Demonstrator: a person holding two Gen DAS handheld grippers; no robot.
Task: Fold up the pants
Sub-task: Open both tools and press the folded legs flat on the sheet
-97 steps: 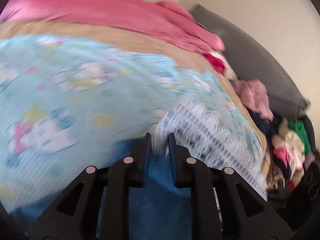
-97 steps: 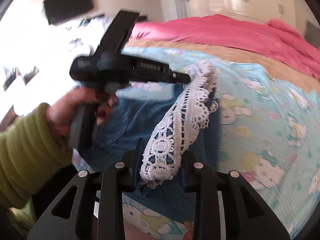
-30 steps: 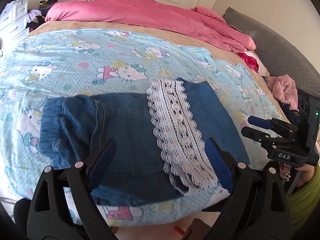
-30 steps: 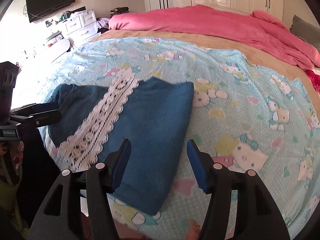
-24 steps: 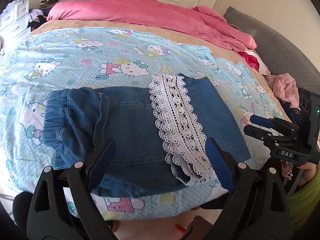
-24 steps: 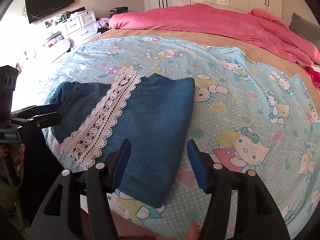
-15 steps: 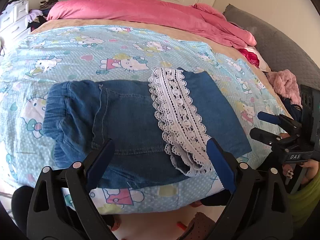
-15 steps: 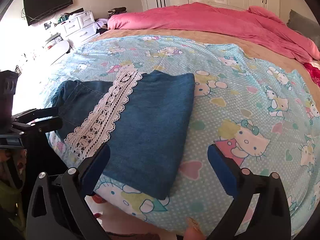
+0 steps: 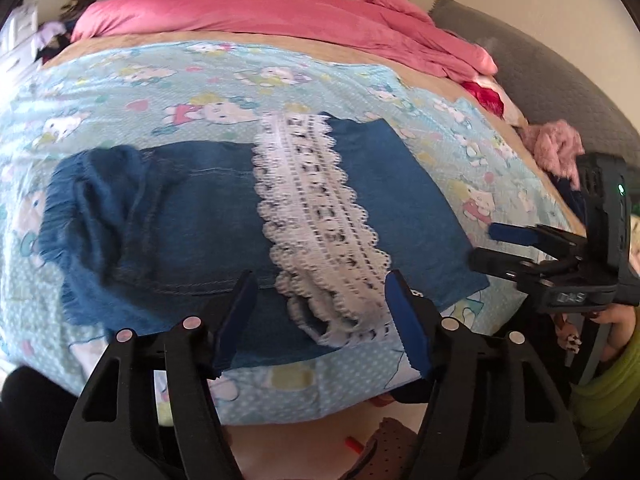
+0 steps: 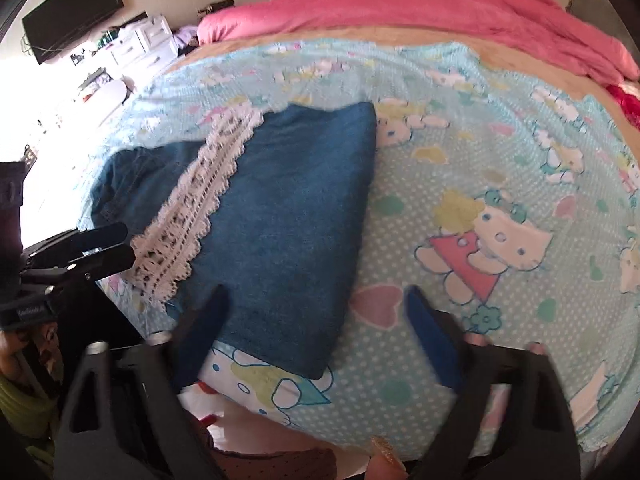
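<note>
Blue denim pants [image 9: 192, 224] lie folded on the bed, legs doubled over so a white lace hem band [image 9: 316, 216] runs across the middle. They also show in the right wrist view [image 10: 296, 200], with the lace band [image 10: 192, 200] at their left. My left gripper [image 9: 322, 316] is open and empty, low over the near edge of the pants by the lace. My right gripper [image 10: 316, 320] is open and empty over the fold's near right corner. Each gripper shows in the other's view: the right gripper [image 9: 508, 246], the left gripper [image 10: 100, 248].
The bed has a light blue cartoon-print sheet [image 10: 500, 160] and a pink duvet [image 9: 260, 12] at the far end. A pile of clothes [image 9: 556, 148] and a grey headboard [image 9: 560, 80] lie to the right. A white dresser [image 10: 140, 48] and TV [image 10: 72, 10] stand left.
Both grippers let go of the lace hem and opened since three seconds ago. Over the last second both have dropped closer to the near edge of the folded pants.
</note>
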